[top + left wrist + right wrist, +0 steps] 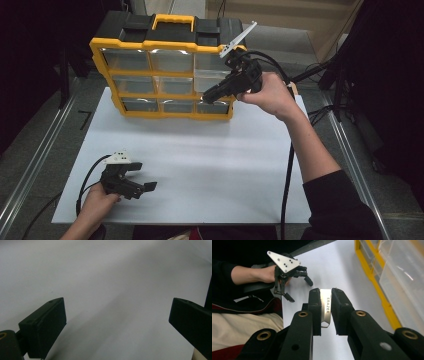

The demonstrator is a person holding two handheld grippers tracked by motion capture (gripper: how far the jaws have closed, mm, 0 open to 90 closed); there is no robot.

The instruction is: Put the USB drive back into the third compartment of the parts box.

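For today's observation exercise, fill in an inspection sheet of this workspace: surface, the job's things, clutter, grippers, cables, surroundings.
Surface: white board on a grey table, bare in the middle.
Job's things: white eraser marked ERAZER, clamped between the right gripper's jaws; yellow drawer organizer with clear drawers standing at the far edge of the board.
Clutter: nothing seen.
Grippers: right gripper shut on the eraser, held up in front of the organizer's right column; left gripper open, empty, low over the board's near left corner.
Cables: black cable hangs from the right gripper; another loops behind the left.
Surroundings: dark, metal rails beside the table.
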